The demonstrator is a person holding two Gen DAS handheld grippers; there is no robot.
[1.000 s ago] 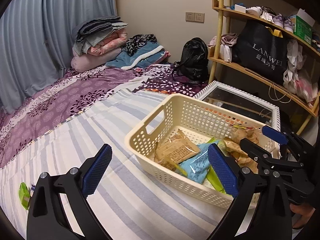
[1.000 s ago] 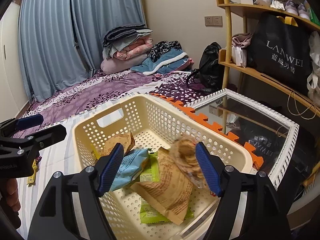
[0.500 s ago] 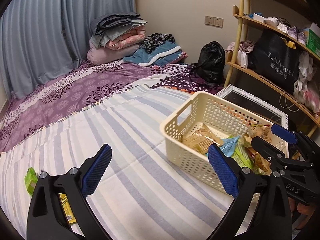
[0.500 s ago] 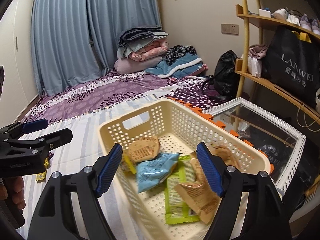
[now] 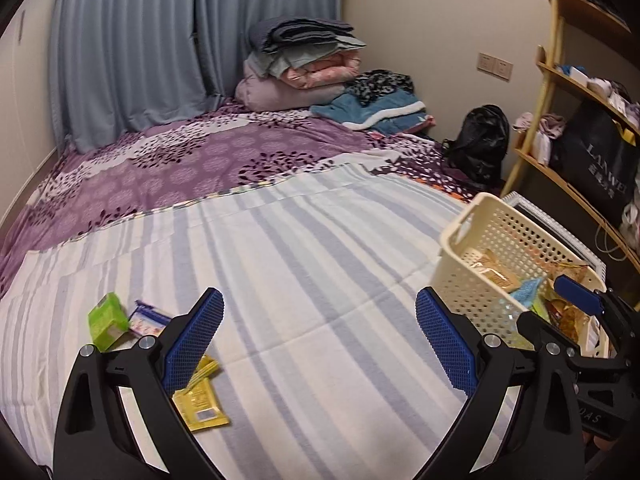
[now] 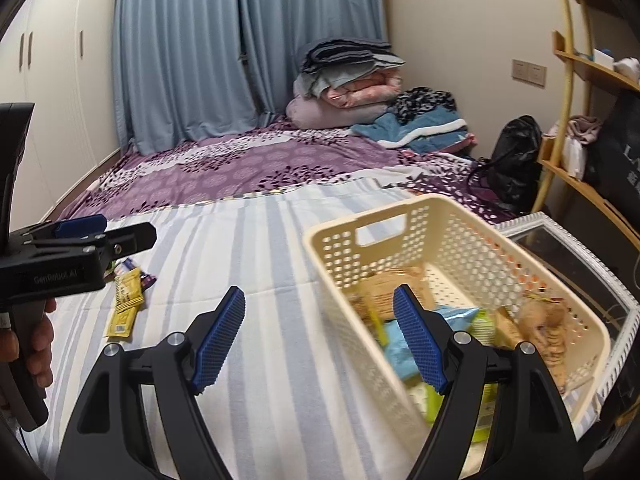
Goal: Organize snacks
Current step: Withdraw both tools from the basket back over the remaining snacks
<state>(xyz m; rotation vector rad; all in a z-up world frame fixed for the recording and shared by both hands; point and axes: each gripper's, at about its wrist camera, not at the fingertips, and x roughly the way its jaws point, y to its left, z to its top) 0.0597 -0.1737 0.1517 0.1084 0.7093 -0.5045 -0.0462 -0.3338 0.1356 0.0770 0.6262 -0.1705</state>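
A cream perforated basket [image 6: 360, 220] sits on the striped bed sheet with several snack packets inside, among them a blue one [image 6: 452, 316] and a brown one [image 6: 388, 284]. My right gripper [image 6: 320, 300] stands open and empty over the sheet, just left of the basket's near corner. My left gripper [image 5: 318, 308] is also open and empty, over bare sheet. Loose on the sheet by its left finger lie a yellow packet [image 5: 198, 396], a green packet [image 5: 105, 322] and a small blue-and-white packet [image 5: 148, 320]. The basket [image 5: 480, 220] is at the right in the left wrist view.
A white-framed mirror [image 6: 560, 240] lies beyond the basket, and a wooden shelf [image 5: 560, 176] with bags stands at the right. A black backpack [image 5: 480, 140] and piled bedding [image 5: 304, 64] sit at the far end. A hand [image 6: 36, 344] holds the left gripper's handle.
Both grippers swung left, so the basket slid right in both views. The brown snack between the right fingers now lies in the basket. Loose packets came into view at left.
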